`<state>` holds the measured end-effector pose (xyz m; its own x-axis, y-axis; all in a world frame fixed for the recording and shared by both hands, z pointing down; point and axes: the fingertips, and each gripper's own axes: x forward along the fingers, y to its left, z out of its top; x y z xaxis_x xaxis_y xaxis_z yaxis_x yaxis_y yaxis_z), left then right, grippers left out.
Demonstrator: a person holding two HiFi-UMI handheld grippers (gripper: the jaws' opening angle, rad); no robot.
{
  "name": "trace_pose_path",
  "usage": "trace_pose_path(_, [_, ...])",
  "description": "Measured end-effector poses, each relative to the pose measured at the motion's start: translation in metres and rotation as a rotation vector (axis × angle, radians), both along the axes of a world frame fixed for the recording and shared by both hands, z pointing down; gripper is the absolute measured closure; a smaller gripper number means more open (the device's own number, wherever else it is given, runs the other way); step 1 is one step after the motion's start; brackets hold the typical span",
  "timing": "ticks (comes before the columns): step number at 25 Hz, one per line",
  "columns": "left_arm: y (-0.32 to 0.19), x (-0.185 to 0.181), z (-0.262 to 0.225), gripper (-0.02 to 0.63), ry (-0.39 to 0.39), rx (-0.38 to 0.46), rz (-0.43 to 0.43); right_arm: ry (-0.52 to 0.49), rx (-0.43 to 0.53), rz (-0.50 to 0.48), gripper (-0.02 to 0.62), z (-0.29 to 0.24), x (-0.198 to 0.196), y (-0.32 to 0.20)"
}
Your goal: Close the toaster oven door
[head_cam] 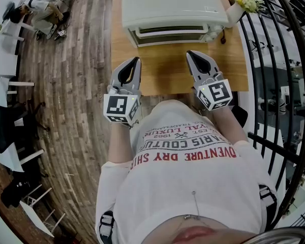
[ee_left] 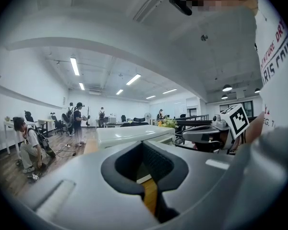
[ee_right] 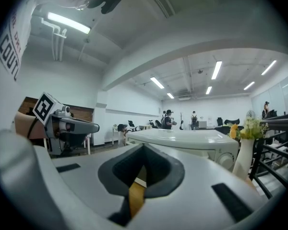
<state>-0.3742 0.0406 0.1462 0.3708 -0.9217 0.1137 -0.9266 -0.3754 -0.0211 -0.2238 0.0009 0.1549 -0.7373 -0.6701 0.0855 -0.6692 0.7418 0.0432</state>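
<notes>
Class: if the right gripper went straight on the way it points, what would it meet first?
Probably the front of the toaster oven: the right gripper points at it across the table, nothing seen between.

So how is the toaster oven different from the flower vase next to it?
The toaster oven is wide and boxy; the vase is slim. The oven has a knob; the vase holds yellow flowers. Both are white and stand on the wooden table.
</notes>
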Motion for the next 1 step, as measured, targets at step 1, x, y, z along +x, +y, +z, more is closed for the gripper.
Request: trace_pose_path(1, [-0.0008, 0.0003, 0.0002, 0.594, 0.004, 0.0, -0.001, 0.002, -0.001, -0.001, 0.609, 0.0007, 0.0003, -0.0009])
